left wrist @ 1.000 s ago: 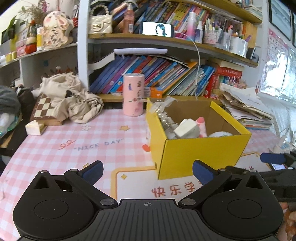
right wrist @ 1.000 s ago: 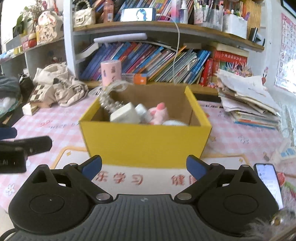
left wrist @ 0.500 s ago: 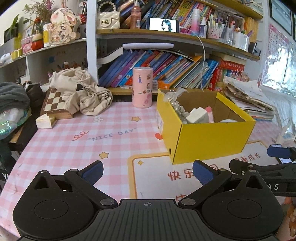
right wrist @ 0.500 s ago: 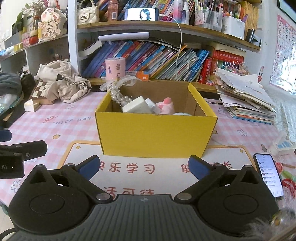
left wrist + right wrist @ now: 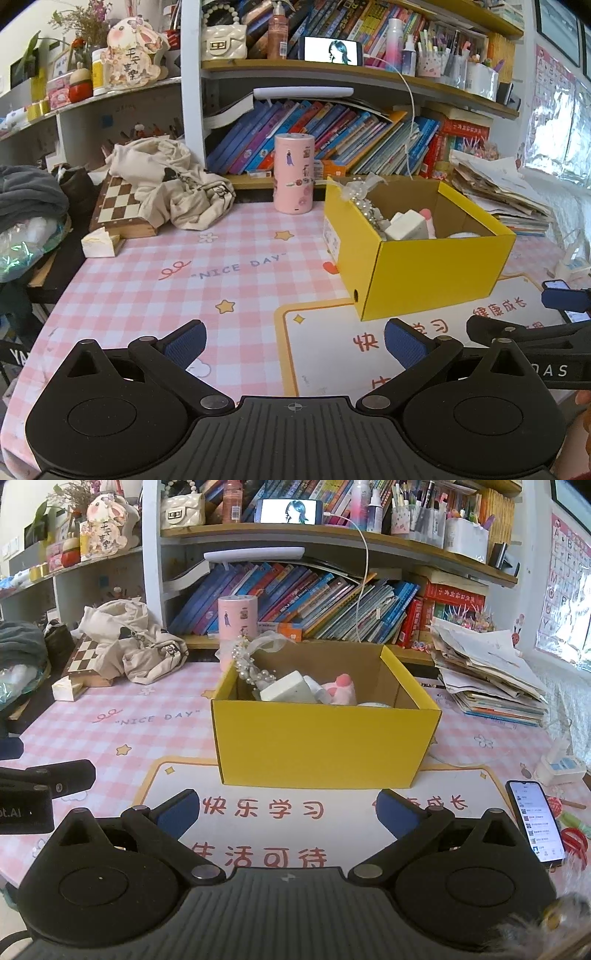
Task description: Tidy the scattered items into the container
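Desk: pink checked cloth (image 5: 155,734) with a white study mat (image 5: 280,823) on it; bookshelves (image 5: 314,598) behind. Landmark for all places: the yellow box (image 5: 325,746).
Left claw (image 5: 293,341): nearest in its own view, on the near-left side of the yellow box (image 5: 436,277); blue pads wide apart, nothing between them. Low over the cloth, likely idle.
Right claw (image 5: 286,808): directly in front of the box, over the mat; pads wide apart, empty. Squared to the box's front wall, probably standing off from it, not reaching in.
Yellow box: open-topped, on the far edge of the mat, so either claw can drop things in from above.
Box contents: white block (image 5: 288,691), pink plush (image 5: 341,690) and bead string (image 5: 245,664), the string draped over the left rim. Judged: the tidying looks mostly done.
Right of box: phone (image 5: 535,823) screen-up on the desk's near edge; red hair ties (image 5: 574,840) beside it. Possibly still to gather; cannot tell.
Behind box: pink canister (image 5: 293,179) upright, just beyond the left corner.
Far left of box: chessboard (image 5: 118,206) under a crumpled cloth bag (image 5: 170,184), well apart; looks like standing clutter.
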Available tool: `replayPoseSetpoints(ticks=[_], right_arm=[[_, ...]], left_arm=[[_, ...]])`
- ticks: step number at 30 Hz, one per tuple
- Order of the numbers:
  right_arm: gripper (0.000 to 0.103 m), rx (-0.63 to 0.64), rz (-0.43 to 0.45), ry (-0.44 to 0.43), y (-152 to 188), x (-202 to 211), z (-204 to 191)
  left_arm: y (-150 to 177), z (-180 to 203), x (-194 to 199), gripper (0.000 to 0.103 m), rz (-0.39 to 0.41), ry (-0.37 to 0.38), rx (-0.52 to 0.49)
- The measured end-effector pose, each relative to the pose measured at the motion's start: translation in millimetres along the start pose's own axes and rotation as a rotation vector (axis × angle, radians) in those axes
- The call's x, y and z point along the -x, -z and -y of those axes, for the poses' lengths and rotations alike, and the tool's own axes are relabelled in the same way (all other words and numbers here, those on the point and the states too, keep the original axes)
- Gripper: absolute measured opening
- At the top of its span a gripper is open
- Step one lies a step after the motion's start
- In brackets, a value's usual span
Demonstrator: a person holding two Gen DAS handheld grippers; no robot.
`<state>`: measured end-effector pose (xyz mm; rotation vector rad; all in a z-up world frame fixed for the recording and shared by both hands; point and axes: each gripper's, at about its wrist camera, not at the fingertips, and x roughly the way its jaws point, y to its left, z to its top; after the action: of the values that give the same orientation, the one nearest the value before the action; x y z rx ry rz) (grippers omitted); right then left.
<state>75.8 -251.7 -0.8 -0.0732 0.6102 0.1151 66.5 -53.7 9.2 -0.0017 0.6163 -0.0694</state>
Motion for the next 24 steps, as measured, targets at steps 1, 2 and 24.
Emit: replayPoseSetpoints(ticks=[1, 2, 24], right_arm=[[0.103, 0.0, 0.001, 0.001, -0.2, 0.3, -1.1], [0.103, 0.001, 0.0, 0.002, -0.4, 0.5, -2.3], [0.103, 0.018, -0.013, 0.015, -1.4, -0.3, -13.5]], left_arm=[[0.2, -1.2, 0.3, 0.103, 0.0, -0.001, 0.002], [0.4, -2.4, 0.7, 0.103, 0.0, -0.002, 0.003], [1.3, -11.6, -0.4, 0.103, -0.009, 0.006, 0.013]])
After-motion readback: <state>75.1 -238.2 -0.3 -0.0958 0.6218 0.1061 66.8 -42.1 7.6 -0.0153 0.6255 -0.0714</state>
